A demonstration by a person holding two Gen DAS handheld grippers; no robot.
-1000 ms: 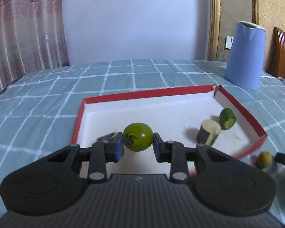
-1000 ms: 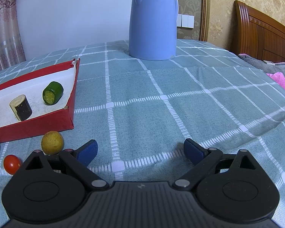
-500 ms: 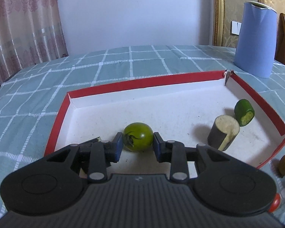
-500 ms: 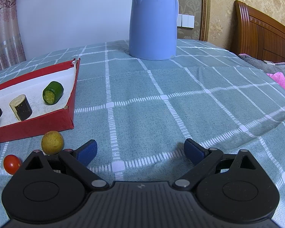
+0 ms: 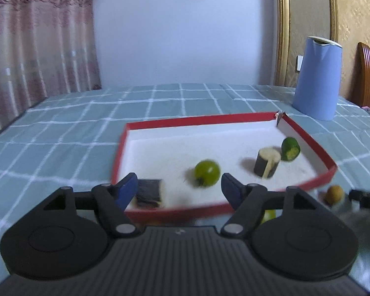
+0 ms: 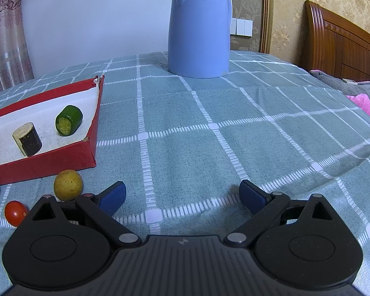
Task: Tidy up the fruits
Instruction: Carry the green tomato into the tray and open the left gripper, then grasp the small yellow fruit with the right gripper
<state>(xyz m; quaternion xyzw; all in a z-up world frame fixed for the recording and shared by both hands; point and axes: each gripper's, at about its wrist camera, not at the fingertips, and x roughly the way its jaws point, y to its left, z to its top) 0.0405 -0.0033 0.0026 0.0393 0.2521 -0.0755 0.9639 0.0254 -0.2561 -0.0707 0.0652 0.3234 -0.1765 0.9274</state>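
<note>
Left tongs wide, empty — right tongs likewise.

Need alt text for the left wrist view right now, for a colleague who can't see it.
The open left gripper hangs at the near wall of a red tray holding a blurred green tomato, a dark-skinned cut piece, a green cut piece and a dark block. A blue kettle stands behind.

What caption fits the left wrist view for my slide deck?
Open left gripper hovers at the red tray, green tomato resting inside.
</note>
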